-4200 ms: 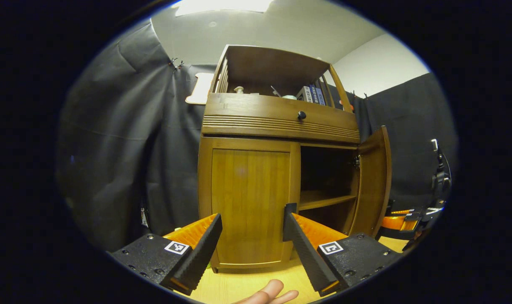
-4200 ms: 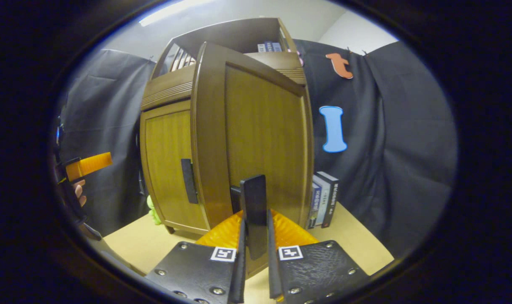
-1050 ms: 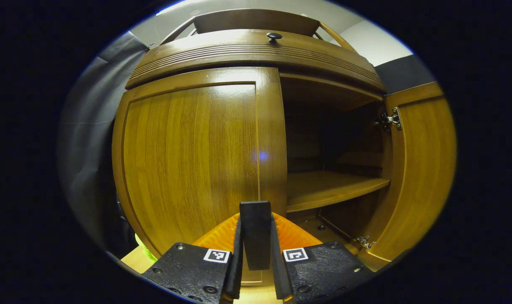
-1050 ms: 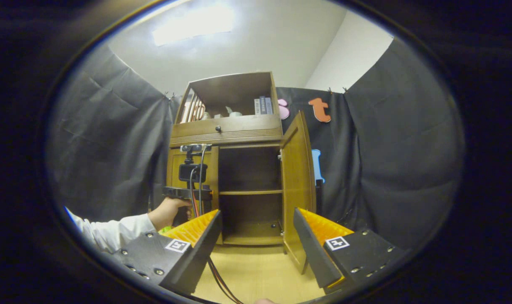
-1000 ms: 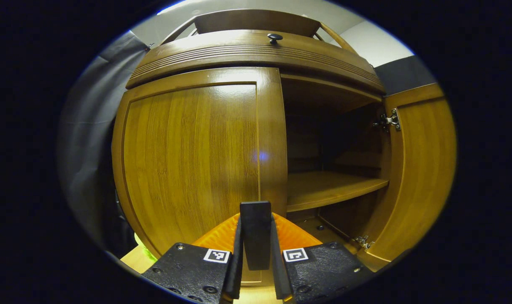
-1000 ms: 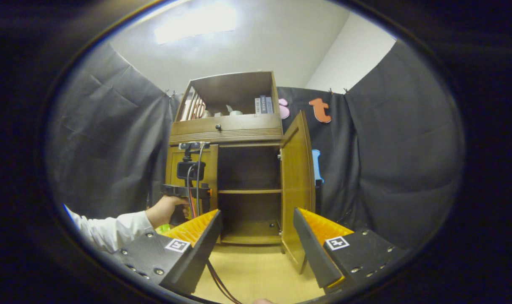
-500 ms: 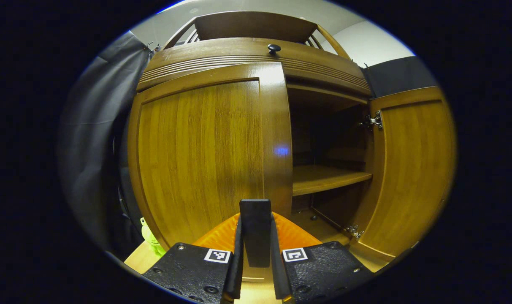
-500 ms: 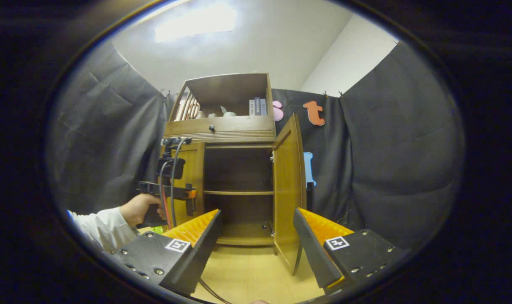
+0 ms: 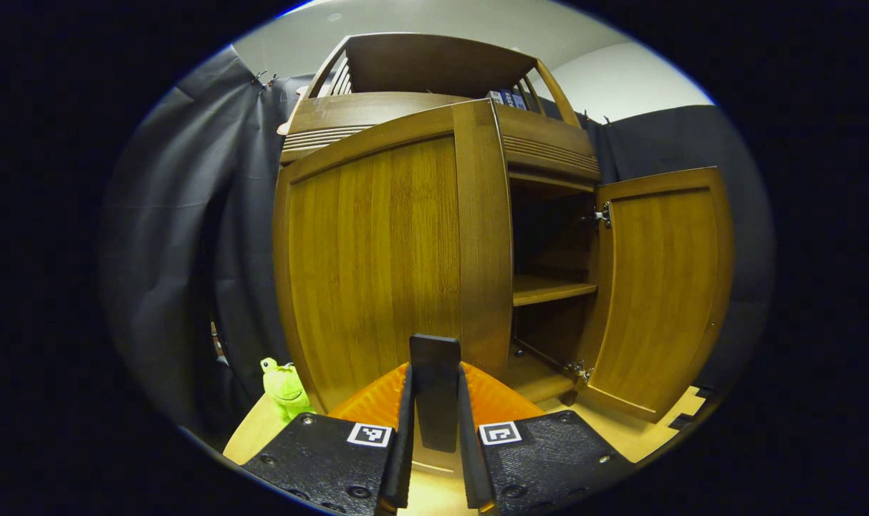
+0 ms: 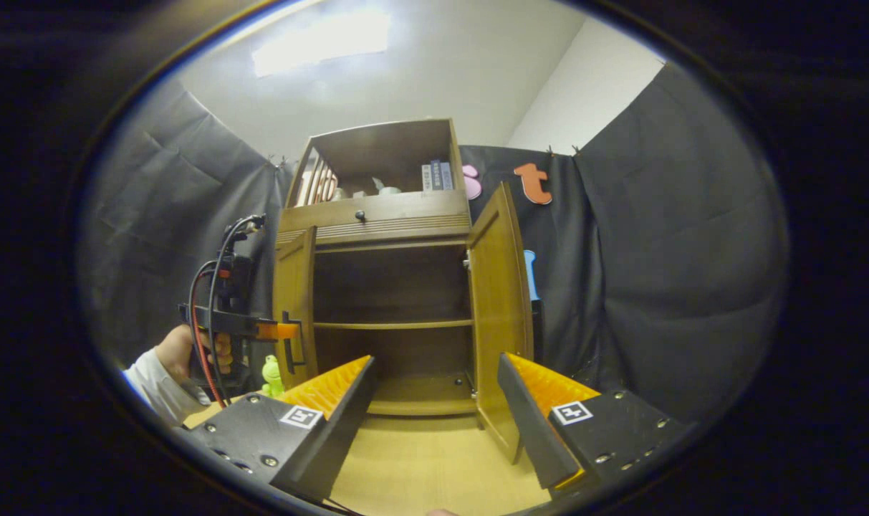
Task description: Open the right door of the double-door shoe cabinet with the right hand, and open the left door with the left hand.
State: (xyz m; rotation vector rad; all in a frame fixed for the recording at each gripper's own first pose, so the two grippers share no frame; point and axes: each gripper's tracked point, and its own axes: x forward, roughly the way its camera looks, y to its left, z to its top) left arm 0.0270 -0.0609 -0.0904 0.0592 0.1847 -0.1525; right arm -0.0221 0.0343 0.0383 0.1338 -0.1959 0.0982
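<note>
1. The left door (image 9: 377, 258) of the shoe cabinet (image 10: 377, 215) has swung partway out from the cabinet front since half a second ago, when it was barely ajar; in the right gripper view it stands angled off its hinge side.
2. Your left gripper (image 9: 434, 430) is closed on the dark handle (image 9: 435, 390) at the door's free edge, both fingers pressing it.
3. The right door (image 10: 498, 315) already stands wide open beside the cabinet's right side, showing the shelf (image 10: 391, 325) inside.
4. Your right gripper (image 10: 434, 401) is spread wide, holds nothing and sits well back from the cabinet.
5. A green frog toy (image 9: 284, 387) sits on the counter (image 10: 420, 466) just left of the cabinet; the widening door may sweep near it.
6. Judged from this, only the rest of the left swing remains.
</note>
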